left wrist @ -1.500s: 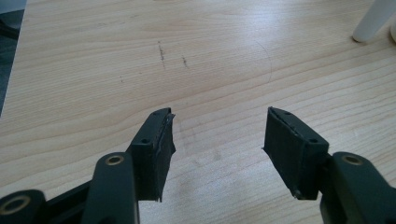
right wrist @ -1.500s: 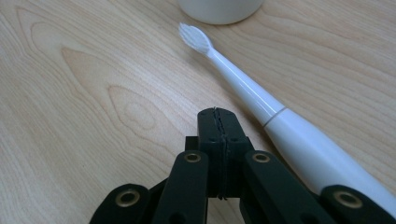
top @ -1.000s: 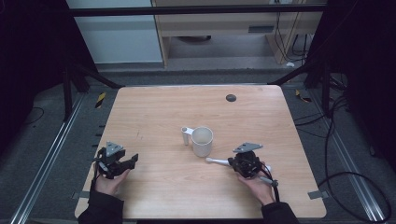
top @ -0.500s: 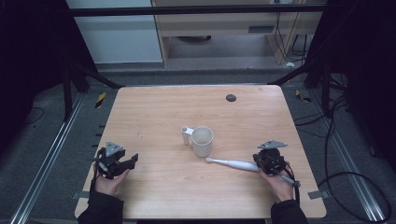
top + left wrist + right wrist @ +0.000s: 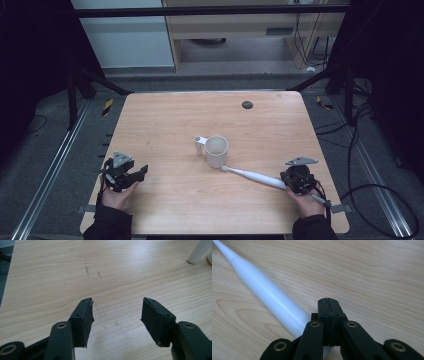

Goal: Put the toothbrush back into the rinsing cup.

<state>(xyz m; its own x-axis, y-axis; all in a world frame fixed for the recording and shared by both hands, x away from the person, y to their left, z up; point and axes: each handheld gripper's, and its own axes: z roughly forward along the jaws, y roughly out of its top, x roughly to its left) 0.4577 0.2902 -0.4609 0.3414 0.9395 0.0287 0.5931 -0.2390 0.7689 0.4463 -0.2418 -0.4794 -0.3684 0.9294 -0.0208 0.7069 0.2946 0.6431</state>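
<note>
White toothbrush (image 5: pixel 252 176) is laid flat at lower right of centre, head touching the mug (image 5: pixel 216 151), probably so it can be lifted in. Right tongs (image 5: pixel 328 302) are pressed together empty beside its handle. Left tongs (image 5: pixel 116 315) are held wide over bare counter (image 5: pixel 175 120), lower left.

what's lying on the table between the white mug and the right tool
A white electric toothbrush lies there in the high view, its head end by the white mug and its thick end under the shut right tool, on the table.
</note>
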